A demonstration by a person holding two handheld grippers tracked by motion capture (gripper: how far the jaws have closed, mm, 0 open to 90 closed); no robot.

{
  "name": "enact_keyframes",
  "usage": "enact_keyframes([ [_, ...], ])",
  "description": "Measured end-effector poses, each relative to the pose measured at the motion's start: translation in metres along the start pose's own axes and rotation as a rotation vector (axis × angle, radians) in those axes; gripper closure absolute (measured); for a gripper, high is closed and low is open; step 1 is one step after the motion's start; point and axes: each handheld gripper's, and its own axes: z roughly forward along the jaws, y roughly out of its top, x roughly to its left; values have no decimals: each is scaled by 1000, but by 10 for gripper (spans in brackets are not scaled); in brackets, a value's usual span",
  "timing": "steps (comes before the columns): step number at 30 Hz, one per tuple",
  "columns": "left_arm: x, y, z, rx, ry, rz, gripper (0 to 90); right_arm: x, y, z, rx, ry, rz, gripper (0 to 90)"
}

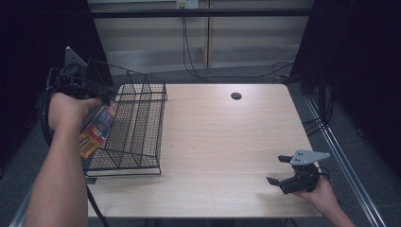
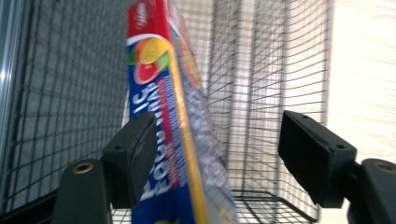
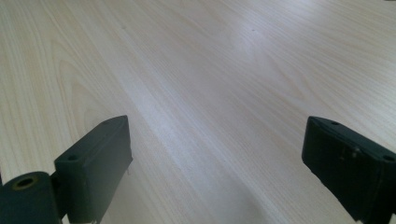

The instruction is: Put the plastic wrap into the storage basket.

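Both left gripper [image 2: 215, 158] jaws stand apart, food wrap box [image 2: 163, 116] against one (inside the basket [image 2: 261, 93]).

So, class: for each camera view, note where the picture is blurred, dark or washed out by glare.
High view: the surroundings are nearly black, and light washes out the table in the middle. Left gripper view: the food wrap box between the open tongs is smeared, its print soft, and the wire basket behind is hazy. Right gripper view: a pale sheen runs across the wood, sharp otherwise.
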Motion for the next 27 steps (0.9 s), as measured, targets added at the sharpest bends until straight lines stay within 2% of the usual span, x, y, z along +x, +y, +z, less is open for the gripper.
enact_keyframes([
  [2, -11, 1, -4, 4, -40, 30, 244, 0, 0, 0, -2, -3, -4, 82],
  [3, -16, 1, -5, 3, -38, 37, 236, 0, 0, 0, 0, -1, -1, 82],
  [4, -25, 1, -7, -9, -33, 65, 232, 0, 0, 0, -3, 0, -5, 82],
  [5, -34, 1, -8, -11, -50, 87, 229, 0, 0, 0, -4, -1, -4, 82],
  [8, -53, 0, -7, -27, -107, 118, 218, 0, 0, -1, -5, -1, -4, 82],
  [9, -59, 0, -6, -30, -117, 136, 210, 0, 0, -1, -10, -1, -1, 82],
  [14, -82, -1, 0, -38, -181, 173, 192, 0, 0, -2, -9, -6, -4, 82],
  [20, -95, -5, 8, -43, -231, 182, 177, 0, 0, -2, -12, -3, -3, 82],
  [23, -98, -6, 12, -36, -236, 194, 173, 0, 0, -2, -10, -2, -2, 82],
  [27, -100, -8, 16, -44, -246, 190, 166, 0, 0, -2, -9, -2, -3, 82],
])
